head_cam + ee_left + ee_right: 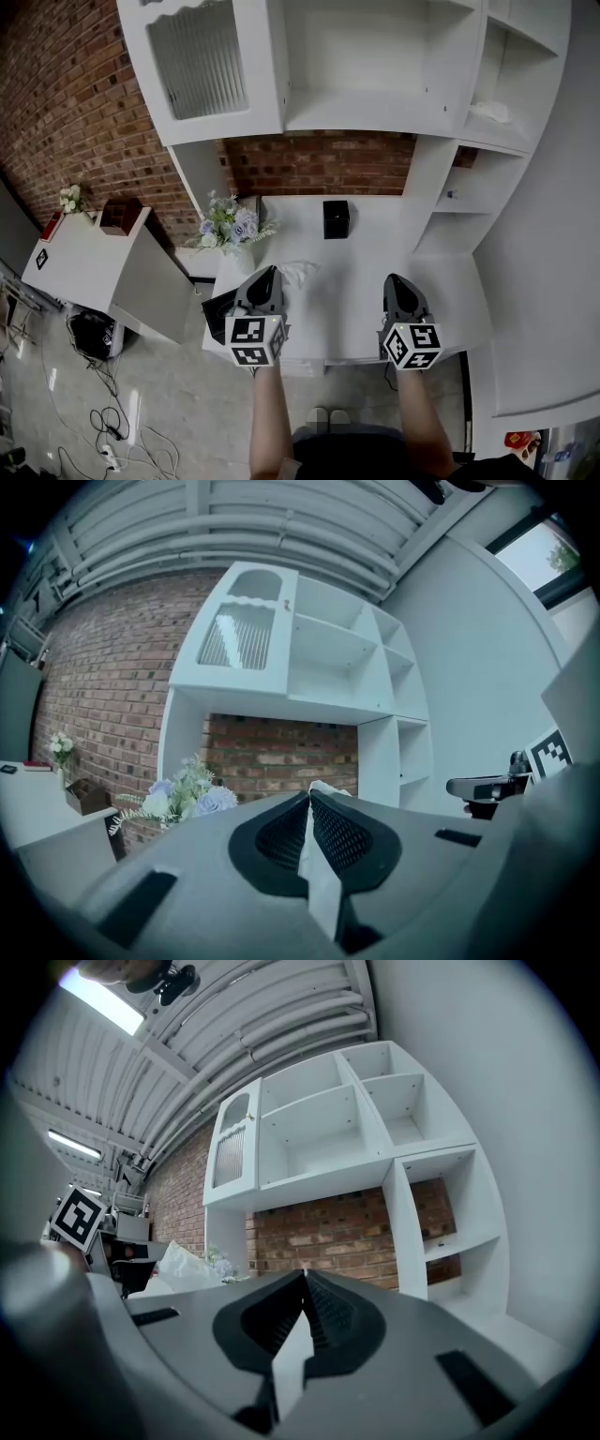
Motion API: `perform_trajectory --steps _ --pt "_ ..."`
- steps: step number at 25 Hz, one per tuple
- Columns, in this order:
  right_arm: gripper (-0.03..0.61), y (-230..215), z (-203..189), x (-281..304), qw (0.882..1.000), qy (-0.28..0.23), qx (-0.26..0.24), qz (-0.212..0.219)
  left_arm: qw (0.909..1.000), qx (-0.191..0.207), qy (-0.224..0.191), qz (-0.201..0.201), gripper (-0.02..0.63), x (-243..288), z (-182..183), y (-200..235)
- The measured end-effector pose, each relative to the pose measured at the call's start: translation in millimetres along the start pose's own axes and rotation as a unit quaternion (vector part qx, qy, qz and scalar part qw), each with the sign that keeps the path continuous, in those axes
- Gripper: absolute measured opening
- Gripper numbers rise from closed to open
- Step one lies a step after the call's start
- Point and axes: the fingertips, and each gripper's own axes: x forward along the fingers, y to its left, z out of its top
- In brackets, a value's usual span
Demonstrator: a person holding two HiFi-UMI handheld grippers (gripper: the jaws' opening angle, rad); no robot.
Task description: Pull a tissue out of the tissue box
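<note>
Tissue box [336, 218]: I see a black, cube-shaped box with flat, smooth sides. It stands upright at the back of the white desk [361, 267], close to the brick wall [309, 164].
Tissue [302, 273]: thin, white, soft and crumpled. It is out of the box and well apart from it, over the near half of the desk at the tip of the left gripper [270, 270].
Tissue direction: it juts forward past the tips toward the back wall and a little to the right. I can read no clear long axis in the crumpled sheet.
Left gripper jaws: in the left gripper view [309, 794] the ribbed black pads are pressed together, pinching the tissue [325, 787], and a small white fold shows above the tips.
Right gripper [394, 278]: it is over the right of the desk, level with the left one. In the right gripper view [304, 1274] the jaws are pressed together with nothing between them.
Cross-check: the right gripper view shows the tissue [178, 1262] as a pale, puffed shape to its left.
Surroundings: smooth white shelves [375, 66] above the desk; a bunch of pale blue and white flowers [230, 223] at the desk's left rear corner.
</note>
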Motion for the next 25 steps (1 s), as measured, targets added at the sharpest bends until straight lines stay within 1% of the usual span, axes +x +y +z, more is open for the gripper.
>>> perform_trajectory --steps 5,11,18,25 --pt "-0.002 -3 -2 -3 1.0 0.003 -0.004 -0.009 1.0 0.003 0.004 -0.007 0.011 3 -3 -5" --pt "-0.002 -8 -10 -7 0.999 0.024 -0.021 -0.025 0.9999 0.005 0.009 -0.006 0.011 3 -7 -8" --pt "-0.002 -4 -9 -5 0.999 0.027 -0.023 -0.014 0.9999 0.006 0.013 -0.008 0.011 5 -9 -10" --pt "-0.002 -4 -14 -4 0.999 0.032 -0.024 -0.013 0.9999 0.002 0.009 -0.009 0.011 5 -10 -9"
